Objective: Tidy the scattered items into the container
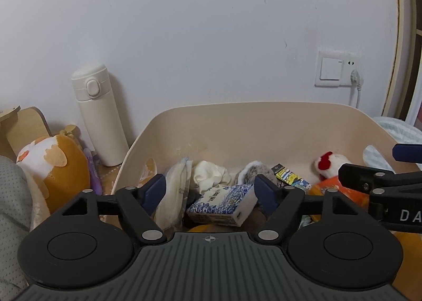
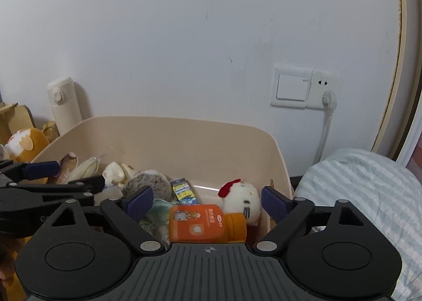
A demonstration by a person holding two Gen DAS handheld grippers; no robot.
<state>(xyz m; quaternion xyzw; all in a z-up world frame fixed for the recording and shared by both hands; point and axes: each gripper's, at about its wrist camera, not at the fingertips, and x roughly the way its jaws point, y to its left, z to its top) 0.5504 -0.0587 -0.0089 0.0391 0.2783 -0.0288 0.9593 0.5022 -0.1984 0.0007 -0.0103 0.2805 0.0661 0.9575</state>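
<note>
Bin (image 1: pixel 263 127) against wall holding tissue pack (image 1: pixel 224 204), orange bottle (image 2: pixel 203 223), white plush (image 2: pixel 241 195); left hand-held gripper (image 1: pixel 211 191) and right hand-held gripper (image 2: pixel 208 202) spread above it, pinching nothing.

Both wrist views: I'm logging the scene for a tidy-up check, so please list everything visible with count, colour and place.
Plastic storage bin: one, beige, against the wall.
Tissue pack: one, blue-and-white, in bin.
Squat bottle: one, orange, lying in bin.
Cat plush with red bow: one, white, in bin at right.
Fluffy toy: one, grey, in bin.
Cartoon-print box: one, yellow-blue, in bin.
Crumpled cloth: one, cream, in bin.
Thermos flask: one, cream, upright left of bin.
Plush animal: one, orange-white, left of bin.
Striped bedding: one, pale blue, right of bin.
Wall switch and socket: one, white.
Left gripper: black, open, empty.
Right gripper: black, open, empty.
</note>
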